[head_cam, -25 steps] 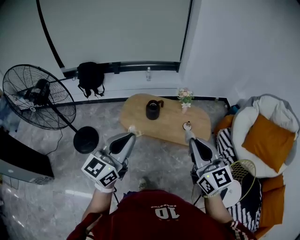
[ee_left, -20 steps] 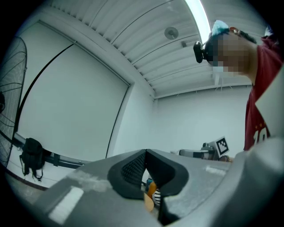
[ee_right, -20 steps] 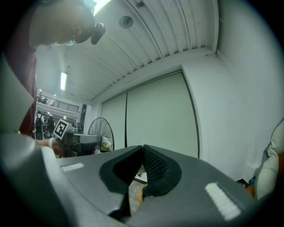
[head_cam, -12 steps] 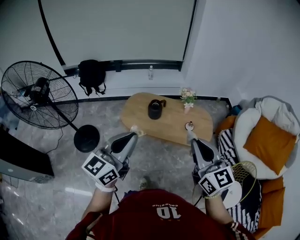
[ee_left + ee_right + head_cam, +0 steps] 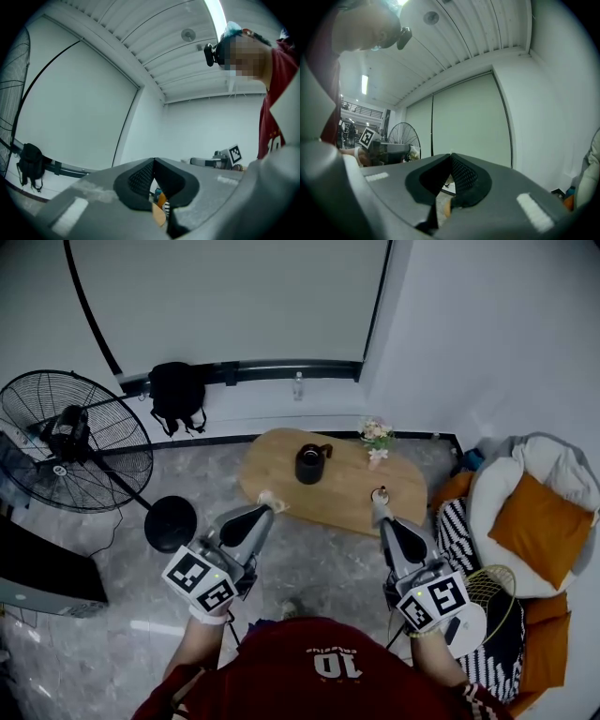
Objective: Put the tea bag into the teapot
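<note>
- Wooden table (image 5: 342, 486): in the head view its long axis runs from 10 to 4 o'clock, and it lies at 12 o'clock from both grippers.
- Left gripper (image 5: 267, 503) and right gripper (image 5: 378, 514): the jaws of each are pressed together on nothing and point level toward the table's near edge. This looks like the approach step. Next, one gripper must open over the tea bag.
- Teapot (image 5: 308, 465): upright near the table's 10 o'clock end, with its handle toward 2 o'clock.
- Small pale-topped item (image 5: 380, 494): at the table's 5 o'clock edge. It may be the tea bag but is too small to tell.

Oval wood tbl (image 5: 342, 495) w/ black teapot (image 5: 309, 464), flower vase (image 5: 377, 440) & small unclear obj (image 5: 379, 494).
</note>
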Available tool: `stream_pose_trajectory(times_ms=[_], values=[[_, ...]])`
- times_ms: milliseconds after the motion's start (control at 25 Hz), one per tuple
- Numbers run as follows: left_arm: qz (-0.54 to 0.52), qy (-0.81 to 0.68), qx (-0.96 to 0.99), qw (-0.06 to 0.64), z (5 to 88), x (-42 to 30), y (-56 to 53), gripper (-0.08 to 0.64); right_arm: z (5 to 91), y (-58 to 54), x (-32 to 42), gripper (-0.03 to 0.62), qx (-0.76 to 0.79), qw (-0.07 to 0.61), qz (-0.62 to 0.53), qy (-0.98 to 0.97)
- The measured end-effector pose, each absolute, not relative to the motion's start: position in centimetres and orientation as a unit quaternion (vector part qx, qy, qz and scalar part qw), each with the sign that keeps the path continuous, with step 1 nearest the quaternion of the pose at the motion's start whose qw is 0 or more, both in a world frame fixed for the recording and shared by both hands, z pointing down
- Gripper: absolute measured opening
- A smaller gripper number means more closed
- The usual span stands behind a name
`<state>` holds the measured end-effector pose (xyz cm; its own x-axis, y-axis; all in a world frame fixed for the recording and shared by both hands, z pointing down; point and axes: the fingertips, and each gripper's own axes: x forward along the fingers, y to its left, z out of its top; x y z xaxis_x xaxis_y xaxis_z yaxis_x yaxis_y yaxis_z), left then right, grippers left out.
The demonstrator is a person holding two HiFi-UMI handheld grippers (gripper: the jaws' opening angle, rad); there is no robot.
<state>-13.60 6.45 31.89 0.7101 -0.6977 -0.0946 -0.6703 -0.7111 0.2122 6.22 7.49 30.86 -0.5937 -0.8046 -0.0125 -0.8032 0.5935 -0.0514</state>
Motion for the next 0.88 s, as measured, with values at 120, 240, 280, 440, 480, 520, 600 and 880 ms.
stream_pose_trajectory(times_ms=[120, 240, 280, 440, 480, 520, 600, 880], values=[[-0.082, -0.365, 0.924, 0.08, 32.0, -14.1, 5.0, 0.002, 30.9, 6.2, 5.6, 0.0, -0.455, 0.015, -0.021, 0.89], [-0.081, -0.357, 0.927, 0.081, 32.1, -14.4, 3.6, 0.002, 30.8, 5.0, 5.1, 0.0, -0.461, 0.014, -0.022, 0.887], [-0.081, -0.355, 0.928, 0.082, 32.1, -14.6, 3.3, 0.002, 30.8, 4.7, 5.0, 0.0, -0.463, 0.013, -0.022, 0.886], [-0.083, -0.345, 0.932, 0.081, 32.4, -15.2, 2.4, 0.002, 30.9, 4.2, 4.4, 0.0, -0.472, 0.005, -0.018, 0.881], [-0.084, -0.342, 0.932, 0.082, 32.5, -15.3, 2.2, 0.002, 31.0, 4.2, 4.3, 0.0, -0.474, 0.002, -0.017, 0.88], [-0.085, -0.339, 0.933, 0.082, 32.6, -15.4, 2.0, 0.002, 31.1, 4.1, 4.1, 0.0, -0.475, -0.001, -0.016, 0.88], [-0.087, -0.335, 0.934, 0.085, 32.9, -15.7, 1.7, 0.002, 31.2, 3.9, 3.6, 0.0, -0.475, -0.007, -0.014, 0.88], [-0.093, -0.33, 0.934, 0.097, 33.6, -16.0, 1.0, 0.002, 31.0, 3.2, 3.1, 0.0, -0.474, -0.017, -0.009, 0.88]])
